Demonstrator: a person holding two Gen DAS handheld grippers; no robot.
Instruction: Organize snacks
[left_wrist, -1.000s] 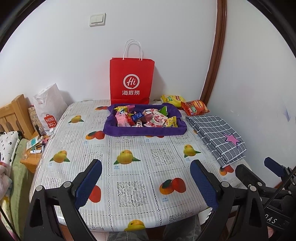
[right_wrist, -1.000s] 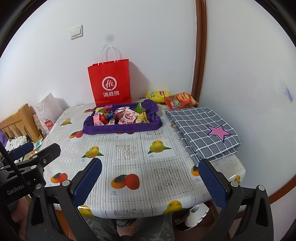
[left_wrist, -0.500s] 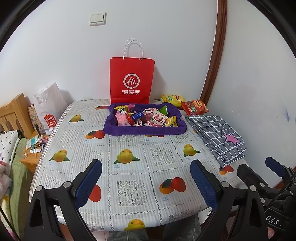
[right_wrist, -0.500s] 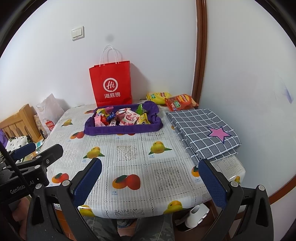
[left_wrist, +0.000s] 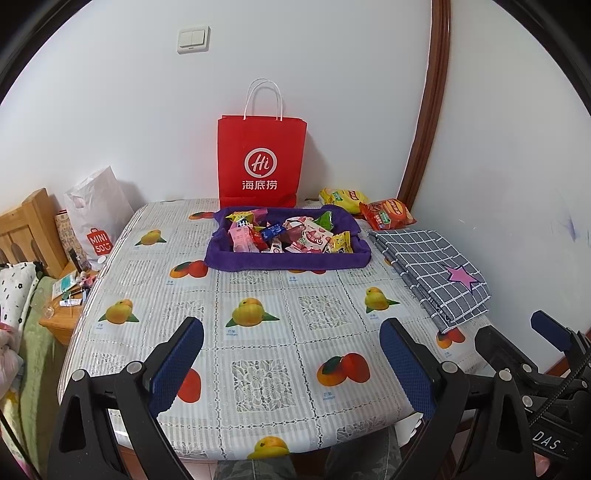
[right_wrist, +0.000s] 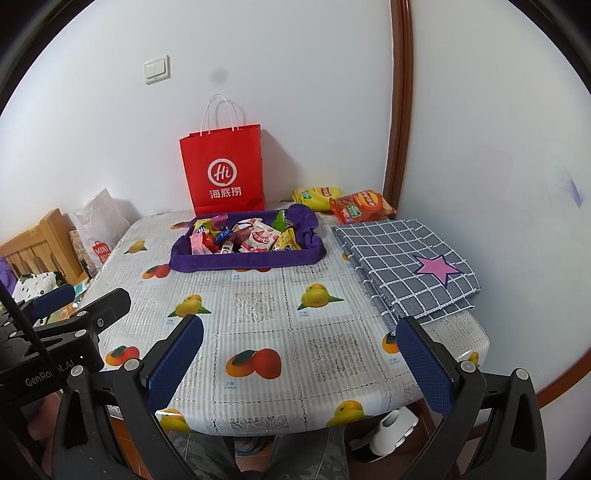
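Hovering over the near counter (left_wrist: 288, 306) edge, the left tool (left_wrist: 291, 365) is gaping wide and empty; far ahead the purple tray (left_wrist: 288, 260) is holding the snacks (left_wrist: 291, 236), and only here a bedside stand (left_wrist: 62, 306) is showing off its left. The right tool (right_wrist: 299, 365) is likewise spreading wide, empty, showing the checked cloth (right_wrist: 402, 266) ahead-right reaching the counter's right edge, bare counter lying between.

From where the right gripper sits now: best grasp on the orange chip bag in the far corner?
Probably pinch the near crimped edge of the orange chip bag, coming in over the folded checked cloth. It lies flat with the yellow bag against its left and the wall behind it. The right gripper is open, near the table's front edge.
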